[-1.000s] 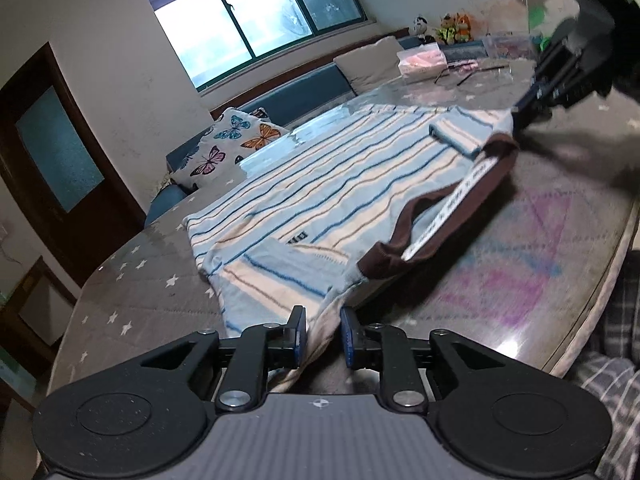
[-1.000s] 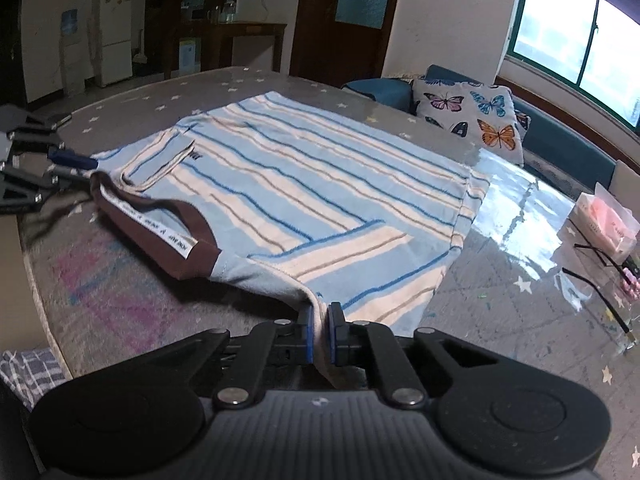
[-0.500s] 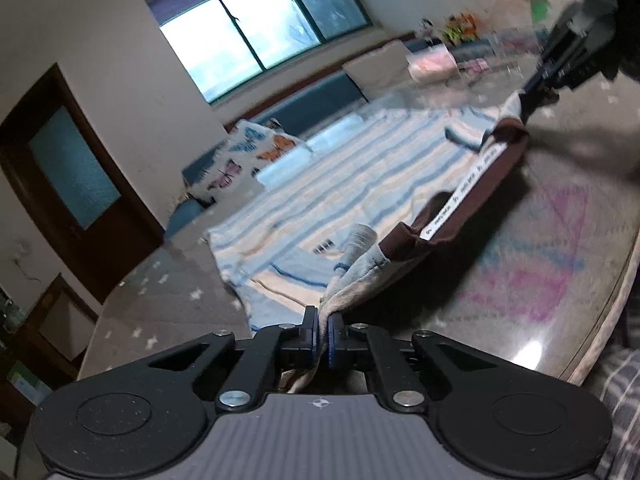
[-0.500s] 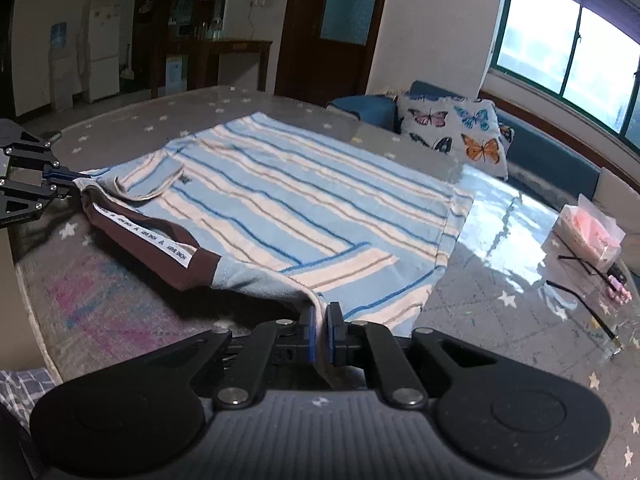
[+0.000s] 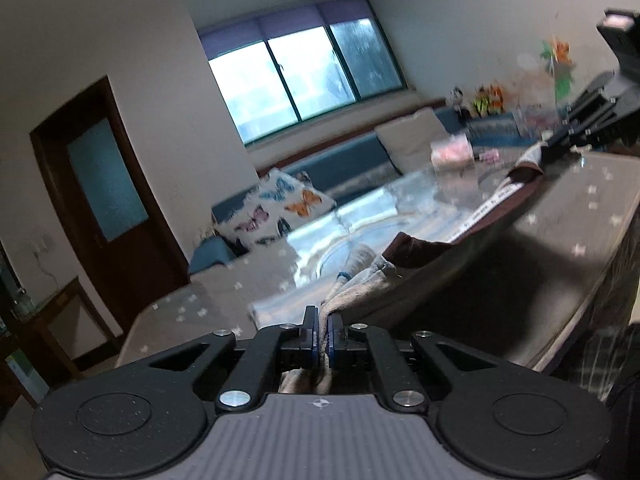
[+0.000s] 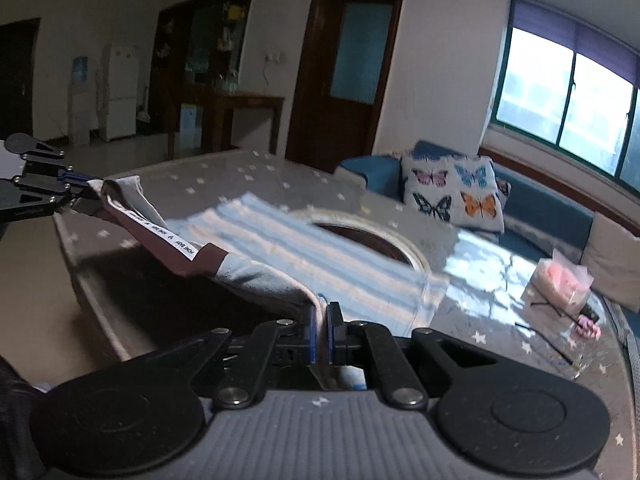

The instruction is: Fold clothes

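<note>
The left gripper (image 5: 321, 334) is clamped on a bunched corner of a striped garment (image 6: 304, 248), its blue pads pressed tight with grey cloth squeezed between them. The right gripper (image 6: 321, 334) pinches the garment's other near corner in the same way, fabric trailing down behind its pads. Between the two grips the brown collar band (image 6: 176, 248), with its white lettered tape, hangs taut and raised off the table (image 6: 248, 168). The rest of the garment, pale blue with cream stripes, slopes from that lifted edge down onto the table, its far hem lying flat on the star-patterned cover. Beyond the garment, towards the far side of the table, a pink packet in clear wrap (image 6: 560, 284) sits on the glossy surface, with a pair of glasses (image 6: 548, 320) just beside it. Past the table's far edge a butterfly-print cushion (image 6: 456, 190) leans on a blue bench under the window (image 5: 304, 76). A checked sleeve (image 5: 604, 360) shows at the table's near edge.
</note>
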Action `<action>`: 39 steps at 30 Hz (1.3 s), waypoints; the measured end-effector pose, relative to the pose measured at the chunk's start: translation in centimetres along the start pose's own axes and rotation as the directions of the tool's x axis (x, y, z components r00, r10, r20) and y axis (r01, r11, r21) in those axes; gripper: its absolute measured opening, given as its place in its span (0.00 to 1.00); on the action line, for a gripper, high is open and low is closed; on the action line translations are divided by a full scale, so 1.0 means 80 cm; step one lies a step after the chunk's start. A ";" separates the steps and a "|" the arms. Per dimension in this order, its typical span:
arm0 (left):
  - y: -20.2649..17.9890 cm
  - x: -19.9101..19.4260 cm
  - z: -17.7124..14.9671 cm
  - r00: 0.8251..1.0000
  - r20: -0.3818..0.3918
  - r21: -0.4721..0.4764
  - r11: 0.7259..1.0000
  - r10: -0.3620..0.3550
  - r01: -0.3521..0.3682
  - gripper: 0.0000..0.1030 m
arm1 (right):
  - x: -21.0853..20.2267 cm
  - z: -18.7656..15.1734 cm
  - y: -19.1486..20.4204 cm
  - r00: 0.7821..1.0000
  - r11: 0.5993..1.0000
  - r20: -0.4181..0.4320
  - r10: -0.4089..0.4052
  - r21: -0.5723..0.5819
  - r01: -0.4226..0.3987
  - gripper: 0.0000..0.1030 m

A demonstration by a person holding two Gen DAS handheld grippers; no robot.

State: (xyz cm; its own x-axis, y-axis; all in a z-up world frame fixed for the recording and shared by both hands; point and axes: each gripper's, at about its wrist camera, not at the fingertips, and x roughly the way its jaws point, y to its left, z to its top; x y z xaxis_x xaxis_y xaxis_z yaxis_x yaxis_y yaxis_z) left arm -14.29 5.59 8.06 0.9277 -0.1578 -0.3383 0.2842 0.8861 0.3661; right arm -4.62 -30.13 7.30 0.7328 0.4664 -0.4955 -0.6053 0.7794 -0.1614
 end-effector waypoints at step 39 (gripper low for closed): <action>0.101 0.371 0.004 0.923 -0.384 -0.181 0.983 -0.034 -0.039 0.10 | 0.330 0.048 -0.127 0.970 0.982 -0.238 -0.043 0.169 0.085 0.10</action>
State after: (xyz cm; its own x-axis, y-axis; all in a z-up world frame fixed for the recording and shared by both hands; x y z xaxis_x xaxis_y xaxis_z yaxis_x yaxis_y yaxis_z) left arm 15.58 7.90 1.23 0.7532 -0.0086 -0.6577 0.1994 0.9559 0.2158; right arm 22.08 -24.10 -0.83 0.6631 0.3190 -0.6772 -0.4792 0.8759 -0.0565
